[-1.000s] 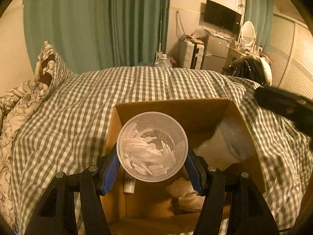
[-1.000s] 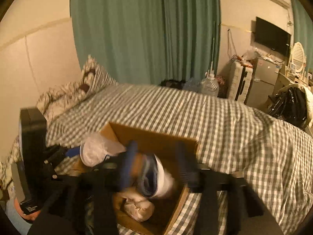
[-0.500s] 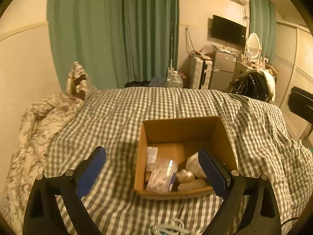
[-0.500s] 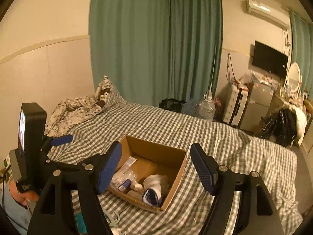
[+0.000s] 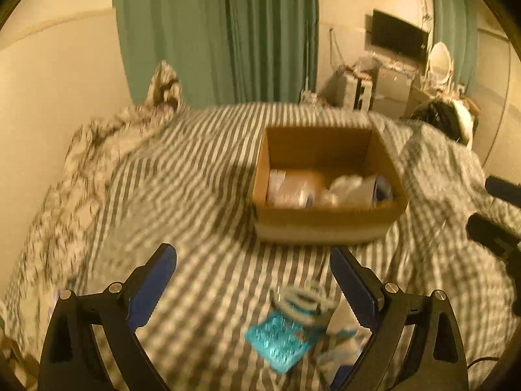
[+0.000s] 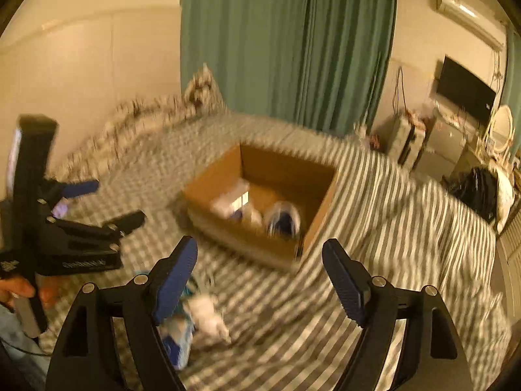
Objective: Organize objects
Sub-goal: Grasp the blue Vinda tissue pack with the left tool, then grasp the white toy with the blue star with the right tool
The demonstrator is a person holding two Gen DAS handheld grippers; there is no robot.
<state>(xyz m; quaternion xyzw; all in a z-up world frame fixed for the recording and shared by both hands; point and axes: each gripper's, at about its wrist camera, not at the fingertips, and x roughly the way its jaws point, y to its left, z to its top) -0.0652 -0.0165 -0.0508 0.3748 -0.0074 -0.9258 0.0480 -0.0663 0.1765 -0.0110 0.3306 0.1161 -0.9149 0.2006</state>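
An open cardboard box (image 5: pixel 325 224) stands on the checked bed cover. Inside it lie a clear plastic tub (image 5: pixel 293 190), a white bundle (image 5: pixel 345 184) and a blue-and-white roll (image 6: pixel 281 220). My left gripper (image 5: pixel 250 254) is open and empty, short of the box on its near side. The right gripper (image 6: pixel 259 246) also hangs before the box (image 6: pixel 286 169), its jaws opening with nothing between them. A turquoise packet (image 5: pixel 280 335) and white rings (image 5: pixel 302 299) lie on the cover below the left gripper. A small white thing (image 6: pixel 208 316) and a blue-white packet (image 6: pixel 179 335) lie near the right gripper's left finger.
The left gripper (image 6: pixel 107 203) and the hand (image 6: pixel 16 290) holding it show at the left of the right wrist view. Floral bedding (image 5: pixel 97 150) is heaped at the far left. Green curtains (image 5: pixel 228 32) hang behind the bed. Furniture and a television (image 5: pixel 399 37) stand at the far right.
A second ago the left gripper held the clear tub over the box and the right one held the blue-white roll there. Both let go, opened wide and drew back from the box.
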